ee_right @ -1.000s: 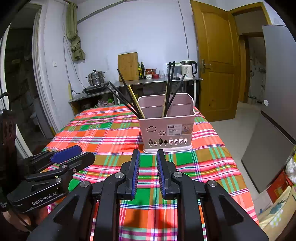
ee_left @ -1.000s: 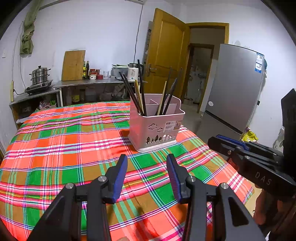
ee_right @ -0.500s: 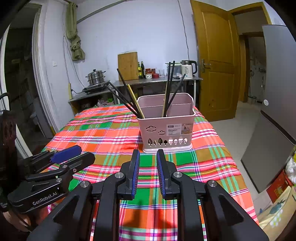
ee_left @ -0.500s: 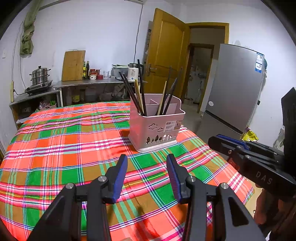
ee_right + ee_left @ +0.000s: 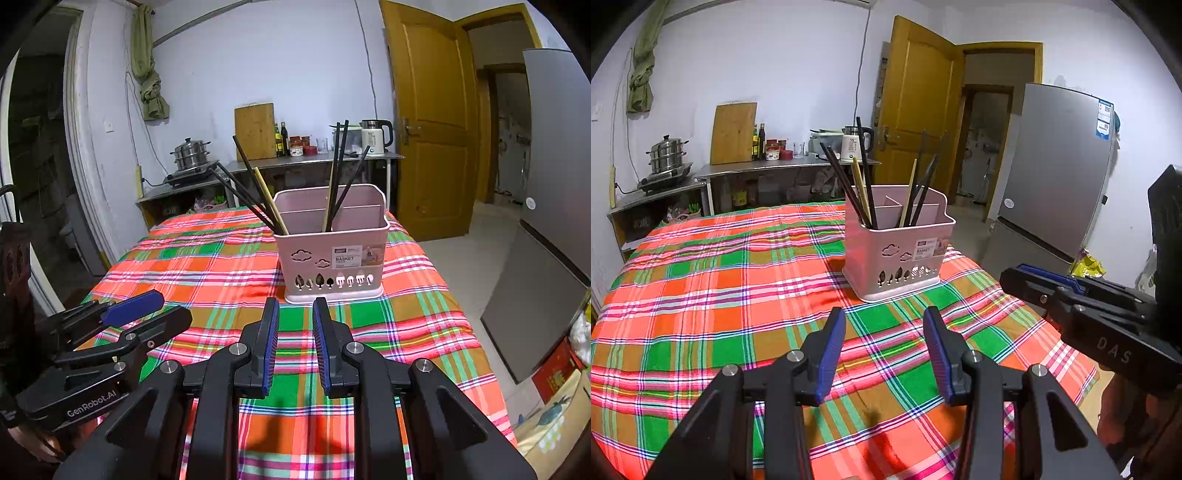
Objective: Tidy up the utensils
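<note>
A pink utensil basket [image 5: 897, 254] [image 5: 332, 254] stands upright on the table with the plaid cloth [image 5: 720, 295] [image 5: 207, 266]. Several chopsticks stand in it: dark ones and a pale one [image 5: 858, 192] [image 5: 267, 199] lean left, others [image 5: 919, 192] [image 5: 340, 173] stand in the right compartment. My left gripper [image 5: 884, 325] is open and empty, short of the basket. My right gripper [image 5: 294, 314] is open with a narrow gap, empty, just before the basket. Each gripper shows in the other's view, the right one [image 5: 1071, 299] and the left one [image 5: 122, 321].
A grey fridge [image 5: 1056, 173] [image 5: 561, 147] stands right of the table, beside a yellow door [image 5: 916, 114] [image 5: 428, 122]. A counter at the back wall carries a steel pot [image 5: 666, 153] [image 5: 190, 151], a cutting board, bottles and a kettle [image 5: 375, 136].
</note>
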Demonstrator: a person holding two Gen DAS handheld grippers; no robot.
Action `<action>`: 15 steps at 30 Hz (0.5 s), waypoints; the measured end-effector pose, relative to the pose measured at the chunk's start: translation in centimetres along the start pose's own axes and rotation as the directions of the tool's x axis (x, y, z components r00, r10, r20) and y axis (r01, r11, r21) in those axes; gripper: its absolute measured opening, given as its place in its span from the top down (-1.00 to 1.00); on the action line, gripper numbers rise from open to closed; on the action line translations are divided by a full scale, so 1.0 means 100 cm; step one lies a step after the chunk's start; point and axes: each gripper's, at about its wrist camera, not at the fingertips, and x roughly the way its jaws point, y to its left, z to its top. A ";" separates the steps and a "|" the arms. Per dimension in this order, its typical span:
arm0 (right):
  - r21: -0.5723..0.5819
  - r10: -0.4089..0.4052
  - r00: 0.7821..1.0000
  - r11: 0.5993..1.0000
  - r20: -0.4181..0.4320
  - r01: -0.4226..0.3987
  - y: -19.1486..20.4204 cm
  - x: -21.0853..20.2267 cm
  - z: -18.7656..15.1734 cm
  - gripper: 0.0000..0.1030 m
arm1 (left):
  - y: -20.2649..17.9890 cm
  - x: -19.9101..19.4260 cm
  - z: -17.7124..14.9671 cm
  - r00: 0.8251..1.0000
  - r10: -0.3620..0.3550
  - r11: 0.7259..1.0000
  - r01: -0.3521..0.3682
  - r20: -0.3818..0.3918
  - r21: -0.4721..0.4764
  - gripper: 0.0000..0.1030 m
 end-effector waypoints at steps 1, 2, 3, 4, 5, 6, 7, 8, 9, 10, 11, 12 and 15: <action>0.001 0.001 1.000 1.000 0.000 -0.001 0.000 0.000 0.000 0.63 | 0.000 0.000 0.000 1.000 0.001 1.000 -0.001 -0.001 0.001 0.11; 0.001 0.001 1.000 1.000 -0.001 -0.001 0.000 0.000 0.000 0.63 | -0.001 0.000 -0.001 1.000 0.000 1.000 0.000 -0.002 0.003 0.11; 0.001 0.000 1.000 1.000 -0.002 0.000 0.000 0.000 0.000 0.63 | -0.001 0.001 -0.001 1.000 -0.001 1.000 0.001 -0.003 0.004 0.11; 0.001 -0.001 1.000 1.000 -0.002 0.001 0.000 0.000 -0.001 0.63 | -0.002 0.001 -0.001 1.000 -0.001 1.000 0.001 -0.004 0.006 0.11; 0.002 0.000 1.000 1.000 -0.003 0.000 0.000 0.000 -0.002 0.63 | -0.002 0.001 -0.001 1.000 -0.002 1.000 0.002 -0.004 0.007 0.11; 0.003 0.000 1.000 1.000 -0.004 0.000 -0.001 0.000 -0.002 0.63 | -0.003 0.001 -0.001 1.000 -0.004 1.000 0.004 -0.005 0.007 0.11; 0.003 0.000 1.000 1.000 -0.004 0.000 -0.001 0.000 -0.001 0.63 | -0.003 0.001 -0.001 1.000 -0.005 1.000 0.005 -0.005 0.007 0.11; 0.002 -0.001 1.000 1.000 -0.004 0.001 0.000 0.000 -0.002 0.63 | -0.004 0.002 -0.001 1.000 -0.005 1.000 0.005 -0.006 0.009 0.11; 0.002 -0.001 1.000 1.000 -0.004 0.001 0.000 0.000 -0.002 0.63 | -0.004 0.002 -0.001 1.000 -0.004 1.000 0.004 -0.007 0.010 0.11; 0.003 0.000 1.000 1.000 -0.004 0.000 -0.001 0.000 -0.002 0.63 | -0.004 0.002 -0.001 1.000 -0.005 1.000 0.005 -0.007 0.011 0.11; 0.003 -0.001 1.000 1.000 -0.004 0.001 -0.001 0.000 -0.002 0.63 | -0.004 0.002 -0.002 1.000 -0.008 1.000 0.008 -0.007 0.012 0.11; 0.003 -0.001 1.000 1.000 -0.003 0.001 -0.001 0.000 -0.002 0.63 | -0.004 0.002 -0.001 1.000 -0.010 1.000 0.011 -0.008 0.012 0.11; 0.005 -0.002 1.000 1.000 -0.005 0.002 -0.001 0.001 -0.002 0.63 | -0.005 0.002 -0.002 1.000 -0.013 1.000 0.013 -0.012 0.015 0.11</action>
